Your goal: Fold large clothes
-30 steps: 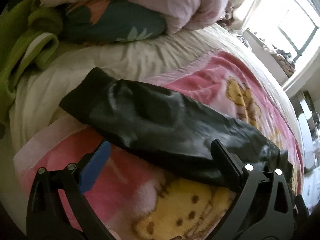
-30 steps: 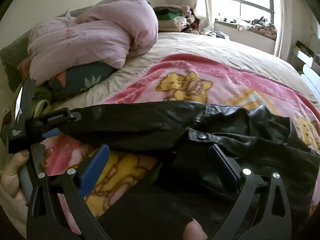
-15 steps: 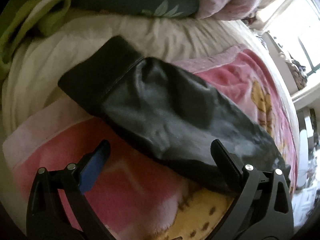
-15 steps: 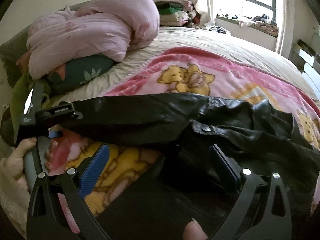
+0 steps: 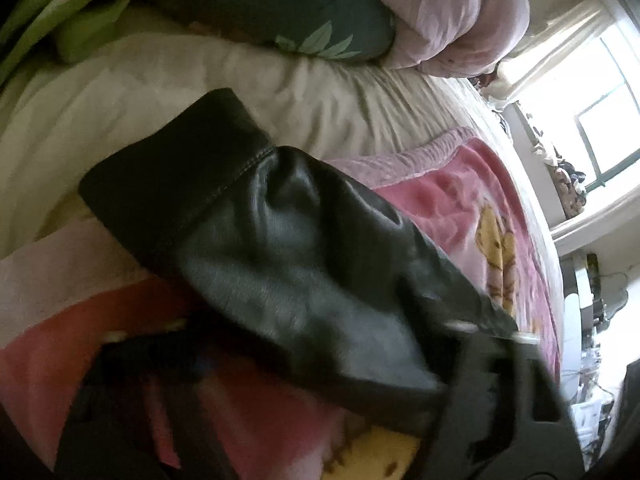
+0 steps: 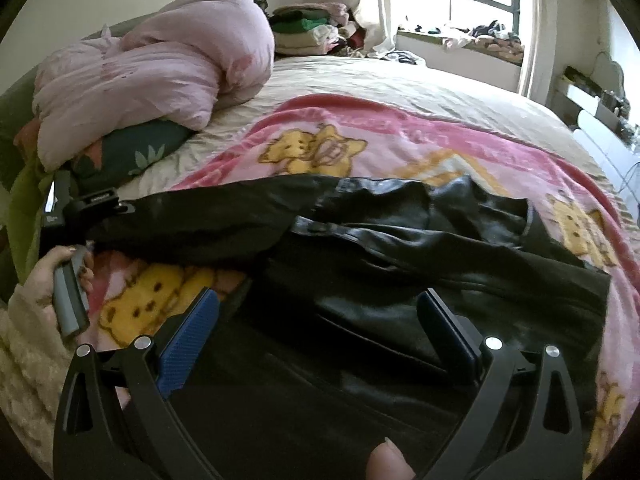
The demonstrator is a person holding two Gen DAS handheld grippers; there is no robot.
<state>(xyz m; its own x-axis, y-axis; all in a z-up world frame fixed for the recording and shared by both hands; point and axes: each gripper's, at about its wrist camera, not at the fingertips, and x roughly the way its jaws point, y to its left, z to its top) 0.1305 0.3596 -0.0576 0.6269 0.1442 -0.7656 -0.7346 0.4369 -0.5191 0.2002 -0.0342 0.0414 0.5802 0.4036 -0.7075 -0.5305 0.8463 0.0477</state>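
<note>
Black leather fills the gap between your left gripper's (image 5: 320, 364) fingers, which are blurred at the lower edge of the left wrist view and closing on the jacket sleeve (image 5: 280, 248). Whether the pads already press on it, you cannot tell through the smear. The ribbed-looking cuff (image 5: 172, 172) lies beyond the fingers, toward the upper left of that frame, resting partly on the cream sheet (image 5: 240, 80) and partly on the pink bear blanket (image 5: 460, 200).

Your right gripper (image 6: 316, 328) stands wide apart over the body of the jacket (image 6: 400, 264), holding nothing, blue pads clear of the leather. In the right wrist view the jacket sprawls across the middle of the frame, its sleeve stretched to the left where your left hand (image 6: 60, 276) holds the other tool.

You appear to be at the first fold: catching the sleeve so it can be brought across the body. The next move likely calls for a firm pinch through both layers of the sleeve, then a lift and a swing toward the jacket's middle, with the right gripper steadying the body. Leather is stiff and slick, so a shallow bite may slip.

Hard to read: the left fingertips, the jacket's near hem, cut off at the bottom of the right view, and its far sleeve, lost among the dark folds at right. A pink quilt (image 6: 152, 68) and a leaf-print pillow (image 6: 132, 156) sit at upper left.
</note>
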